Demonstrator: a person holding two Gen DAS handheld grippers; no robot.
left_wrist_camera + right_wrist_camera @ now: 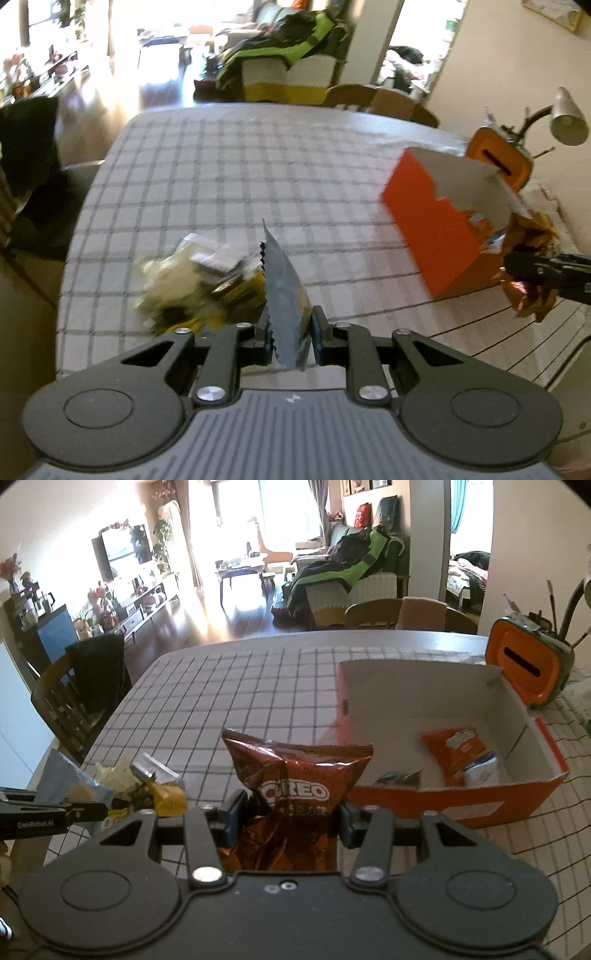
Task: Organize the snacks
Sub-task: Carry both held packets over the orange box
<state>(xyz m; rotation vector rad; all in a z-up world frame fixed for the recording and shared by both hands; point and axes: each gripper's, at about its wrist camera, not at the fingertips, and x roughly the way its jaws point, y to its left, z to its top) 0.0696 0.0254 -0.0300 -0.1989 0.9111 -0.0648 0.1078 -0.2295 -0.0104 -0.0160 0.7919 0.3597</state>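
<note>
My left gripper (290, 330) is shut on a flat grey-blue packet (282, 291) with a zigzag edge, held edge-on above the table. Below it lies a blurred pile of yellow and white snack packs (199, 280). My right gripper (291, 818) is shut on a brown foil Oreo bag (295, 771), lifted above the table. The open orange box (436, 805) stands just right of that bag, with an orange packet (452, 749) and a white packet (480, 771) inside. In the left wrist view the orange box (432, 229) is at the right, and the right gripper's fingers (543, 269) hold the brown bag (528, 258) beside it.
A checked tablecloth (240, 686) covers the table. An orange tissue holder (524, 664) with brushes stands behind the box at the far right, next to a lamp (567, 118). Chairs stand at the far edge (373, 613) and the left side (74, 694). The left gripper's arm (51, 818) shows at the left.
</note>
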